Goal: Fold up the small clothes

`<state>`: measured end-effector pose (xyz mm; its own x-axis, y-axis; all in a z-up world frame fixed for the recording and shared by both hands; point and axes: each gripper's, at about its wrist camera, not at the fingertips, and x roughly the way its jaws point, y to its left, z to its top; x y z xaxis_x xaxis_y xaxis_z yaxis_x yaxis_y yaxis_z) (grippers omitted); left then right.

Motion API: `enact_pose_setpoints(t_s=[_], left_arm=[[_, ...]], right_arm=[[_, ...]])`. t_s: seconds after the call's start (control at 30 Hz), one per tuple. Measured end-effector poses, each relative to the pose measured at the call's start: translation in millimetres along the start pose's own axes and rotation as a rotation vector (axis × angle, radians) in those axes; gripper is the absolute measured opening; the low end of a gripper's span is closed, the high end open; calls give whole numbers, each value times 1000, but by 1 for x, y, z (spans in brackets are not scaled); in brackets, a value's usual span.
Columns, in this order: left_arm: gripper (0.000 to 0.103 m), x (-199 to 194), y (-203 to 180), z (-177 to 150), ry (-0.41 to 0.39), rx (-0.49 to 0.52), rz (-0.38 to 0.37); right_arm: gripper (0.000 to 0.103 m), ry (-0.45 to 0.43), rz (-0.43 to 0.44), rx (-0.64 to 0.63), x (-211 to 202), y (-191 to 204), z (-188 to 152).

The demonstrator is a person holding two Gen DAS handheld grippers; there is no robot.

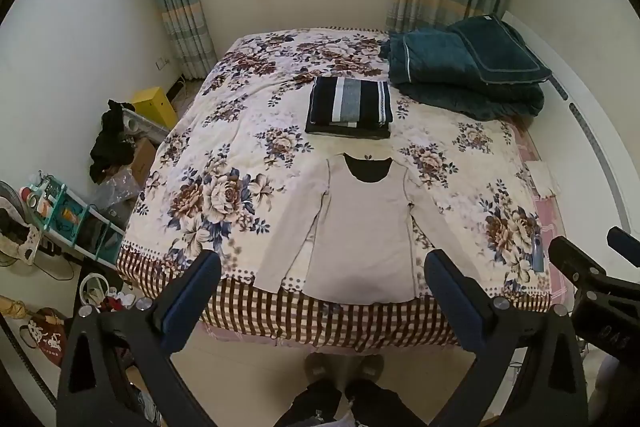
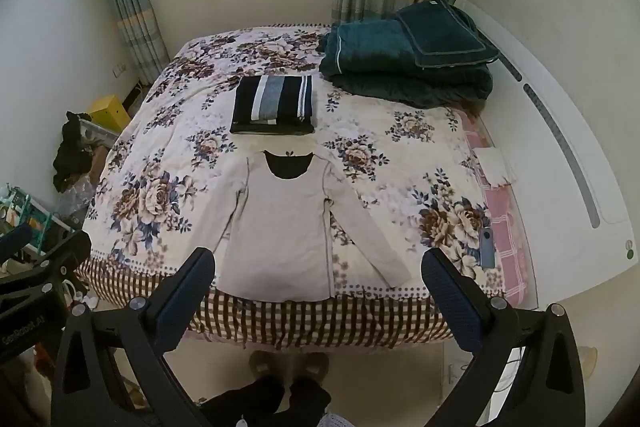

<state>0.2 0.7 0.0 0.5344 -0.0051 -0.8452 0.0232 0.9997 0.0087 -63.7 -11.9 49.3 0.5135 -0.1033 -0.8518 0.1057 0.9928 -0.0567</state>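
Note:
A beige long-sleeved shirt [image 1: 360, 227] lies flat and face up on the floral bedspread [image 1: 224, 163], sleeves spread, hem at the bed's near edge. It also shows in the right wrist view [image 2: 280, 223]. Behind it sits a stack of folded dark striped clothes [image 1: 349, 107], also in the right wrist view [image 2: 274, 105]. My left gripper [image 1: 322, 263] is open and empty, held above the shirt's hem. My right gripper [image 2: 318, 263] is open and empty, above the hem and right sleeve. The right gripper's body [image 1: 588, 275] shows at the left view's right edge.
A folded teal blanket [image 1: 468, 71] lies at the bed's far right. A phone [image 2: 486, 247] rests near the right edge of the bed [image 2: 500, 259]. A white headboard [image 2: 560, 147] runs along the right. Shelves and clutter [image 1: 60, 215] stand on the floor at left. My feet [image 1: 344, 367] stand at the bed's foot.

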Motion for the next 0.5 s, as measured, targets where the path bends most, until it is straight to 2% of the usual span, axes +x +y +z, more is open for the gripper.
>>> enact_pose_setpoints(t_s=[0.5], left_arm=[[103,2,4,3,-8,-1,1]], right_arm=[[103,-6,0,-3,-1,2,1]])
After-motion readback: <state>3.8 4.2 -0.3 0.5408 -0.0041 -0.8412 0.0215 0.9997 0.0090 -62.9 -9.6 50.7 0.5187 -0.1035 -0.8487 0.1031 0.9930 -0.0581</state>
